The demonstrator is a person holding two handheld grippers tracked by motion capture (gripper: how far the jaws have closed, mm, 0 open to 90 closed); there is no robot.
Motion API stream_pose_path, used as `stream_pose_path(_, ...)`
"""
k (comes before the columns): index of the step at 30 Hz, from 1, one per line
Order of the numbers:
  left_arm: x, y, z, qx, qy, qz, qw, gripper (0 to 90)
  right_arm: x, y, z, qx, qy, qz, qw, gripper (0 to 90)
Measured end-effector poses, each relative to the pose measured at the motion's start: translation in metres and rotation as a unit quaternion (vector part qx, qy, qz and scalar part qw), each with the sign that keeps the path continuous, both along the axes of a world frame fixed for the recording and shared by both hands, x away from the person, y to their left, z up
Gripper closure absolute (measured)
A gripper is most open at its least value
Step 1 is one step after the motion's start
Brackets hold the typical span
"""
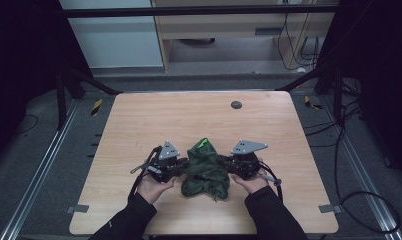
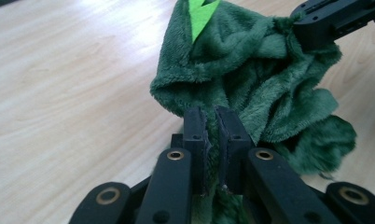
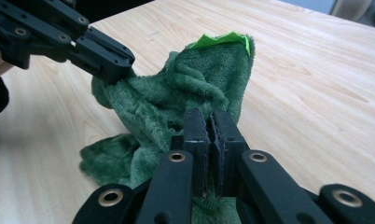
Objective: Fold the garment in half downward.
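The left gripper (image 2: pixel 212 122) and right gripper (image 3: pixel 210 122) each pinch the green cloth (image 1: pixel 205 169) in nearly closed jaws; it bunches between them on the table (image 1: pixel 189 117).

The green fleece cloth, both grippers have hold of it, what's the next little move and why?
Probably draw the two grippers apart sideways. The left gripper and right gripper are each shut on a fold of the green cloth, which sits bunched in a heap on the table between them; spreading should open it out flat.
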State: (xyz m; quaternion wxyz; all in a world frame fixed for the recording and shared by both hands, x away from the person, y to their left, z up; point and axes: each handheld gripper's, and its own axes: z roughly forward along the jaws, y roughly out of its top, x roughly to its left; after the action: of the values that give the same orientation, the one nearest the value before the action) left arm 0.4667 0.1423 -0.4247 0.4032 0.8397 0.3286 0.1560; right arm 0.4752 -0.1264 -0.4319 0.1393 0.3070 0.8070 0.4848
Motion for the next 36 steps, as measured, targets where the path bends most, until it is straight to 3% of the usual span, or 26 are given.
stream_pose_path(10, -0.015, 0.002, -0.014, 0.008, 0.014, -0.011, 0.9998, 83.1, -0.015, 0.0, -0.008, -0.002, 0.012, 0.015, 0.9998, 85.6)
stream_pose_path(20, -0.031, -0.003, -0.028, 0.02, 0.03, -0.028, 0.9989, 82.6, -0.03, -0.006, -0.022, -0.004, 0.038, 0.021, 0.999, 84.2)
stream_pose_path(28, -0.036, -0.002, -0.036, 0.023, 0.047, -0.032, 0.9981, 81.9, -0.042, -0.009, -0.033, -0.002, 0.063, 0.026, 0.9977, 83.2)
stream_pose_path(36, -0.041, -0.002, -0.044, 0.021, 0.052, -0.035, 0.9978, 79.3, -0.045, -0.008, -0.04, -0.016, 0.081, 0.023, 0.9964, 83.7)
